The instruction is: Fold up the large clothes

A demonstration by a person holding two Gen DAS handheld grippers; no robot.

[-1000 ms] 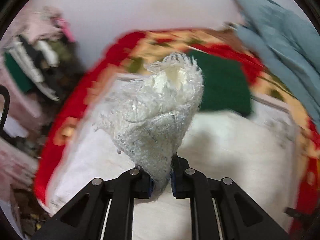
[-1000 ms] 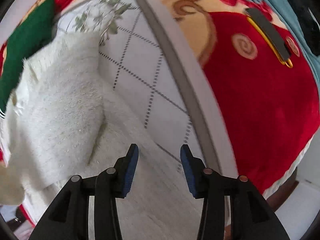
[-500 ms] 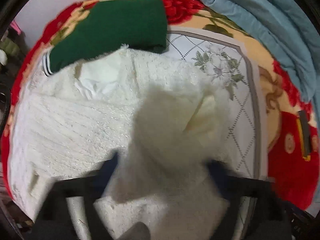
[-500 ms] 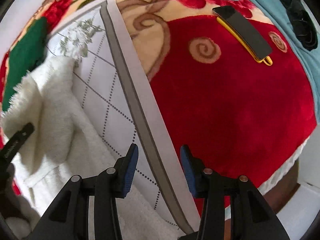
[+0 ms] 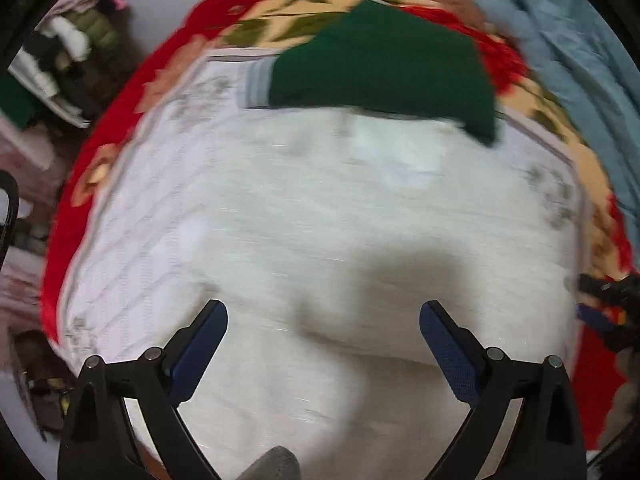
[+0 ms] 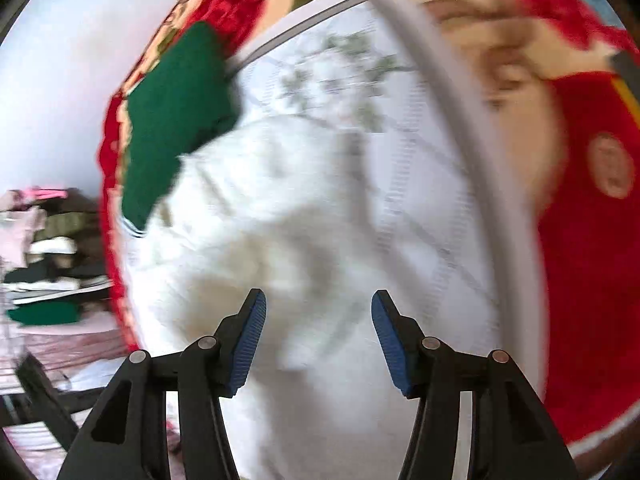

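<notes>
A fluffy white garment lies spread on a white quilted mat on the bed. It also shows in the right wrist view. My left gripper is wide open and empty, just above the garment's near part. My right gripper is open and empty above the garment's right side. A folded dark green garment lies at the far edge of the mat, touching the white one; it shows in the right wrist view too. Both views are motion-blurred.
A red floral blanket covers the bed under the mat. A light blue quilt lies at the far right. A pile of clothes sits off the bed's left. A phone with a yellow edge lies on the blanket at right.
My left gripper let go of the white garment's end and opened wide; the garment now lies flat. My right gripper swung left from over the blanket to over the garment, staying open.
</notes>
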